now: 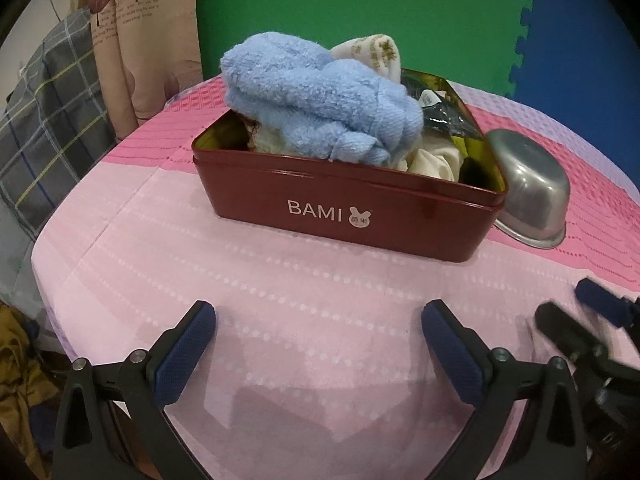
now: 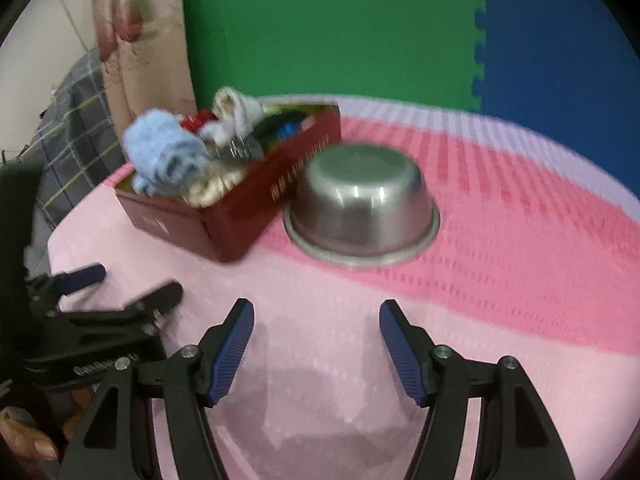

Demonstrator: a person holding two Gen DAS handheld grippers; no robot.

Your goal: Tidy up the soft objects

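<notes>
A dark red BAMI tin (image 1: 344,216) stands on the pink tablecloth, piled with soft things: a light blue towel (image 1: 316,100) on top, a white printed cloth (image 1: 372,54) behind it and cream cloth (image 1: 432,162) at the near right. The tin (image 2: 240,208) and blue towel (image 2: 164,156) also show in the right wrist view. My left gripper (image 1: 318,324) is open and empty, low over the cloth in front of the tin. My right gripper (image 2: 316,320) is open and empty, in front of the bowl. Each gripper shows at the edge of the other's view.
A steel bowl (image 2: 360,204) lies upside down right of the tin, touching it; it also shows in the left wrist view (image 1: 528,188). Green (image 1: 360,8) and blue (image 1: 580,40) foam mats stand behind the table. A curtain (image 1: 136,40) and plaid cloth (image 1: 52,120) are at the left.
</notes>
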